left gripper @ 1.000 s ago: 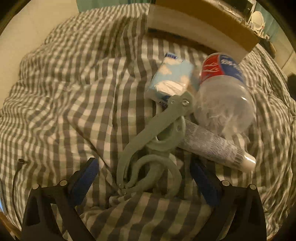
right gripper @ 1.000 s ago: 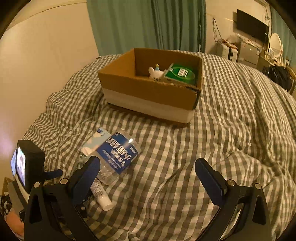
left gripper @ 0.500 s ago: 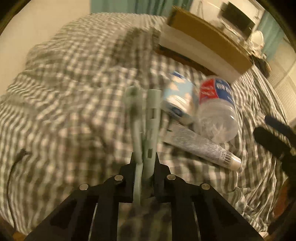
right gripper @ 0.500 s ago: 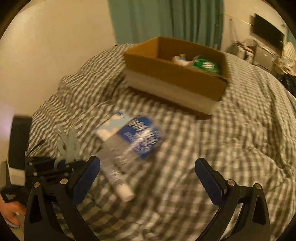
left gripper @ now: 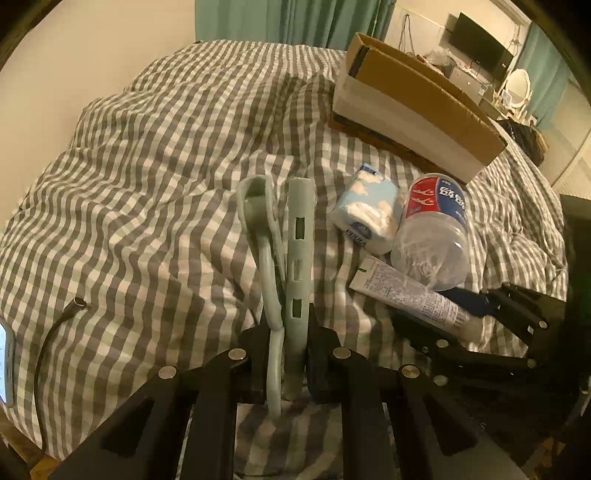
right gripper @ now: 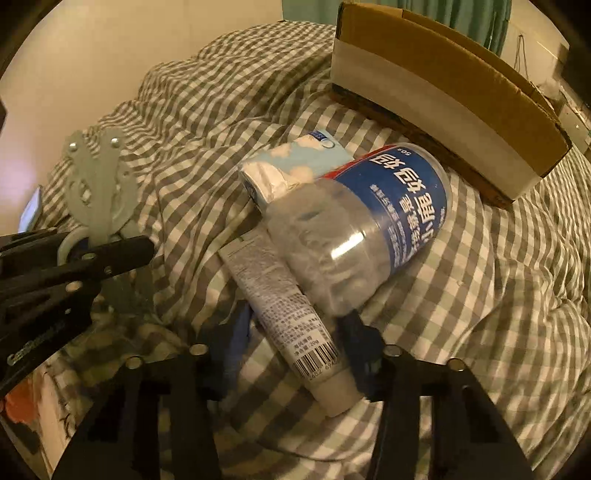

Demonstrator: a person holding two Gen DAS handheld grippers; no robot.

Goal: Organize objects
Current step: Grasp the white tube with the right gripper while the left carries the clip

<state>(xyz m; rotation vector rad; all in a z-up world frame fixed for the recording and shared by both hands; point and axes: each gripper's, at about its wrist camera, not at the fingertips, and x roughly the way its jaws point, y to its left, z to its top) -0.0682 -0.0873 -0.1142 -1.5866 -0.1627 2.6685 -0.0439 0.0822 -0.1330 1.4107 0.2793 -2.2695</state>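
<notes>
My left gripper (left gripper: 291, 332) is shut on a pale green plastic clamp tool (left gripper: 299, 236), which stands up from the jaws above the checked duvet (left gripper: 147, 166); the tool (right gripper: 96, 184) also shows at the left of the right wrist view. A white tube (right gripper: 284, 295) lies between the fingers of my right gripper (right gripper: 297, 332), which is open but narrowed close to the tube's sides. A clear bottle with a blue-red label (right gripper: 369, 221) lies against the tube. Beside the bottle lies a blue tissue pack (right gripper: 295, 166). Behind them stands the cardboard box (right gripper: 443, 81).
A black cable (left gripper: 55, 332) and a lit phone (left gripper: 5, 362) lie at the bed's left edge. The wall runs along the left, green curtains (left gripper: 295, 22) hang behind the bed, and furniture with a TV (left gripper: 480, 48) sits at the far right.
The left gripper shut on the green tool and lifted it upright off the duvet. The right gripper came down from high above the bed and now straddles the tube, its fingers narrowed.
</notes>
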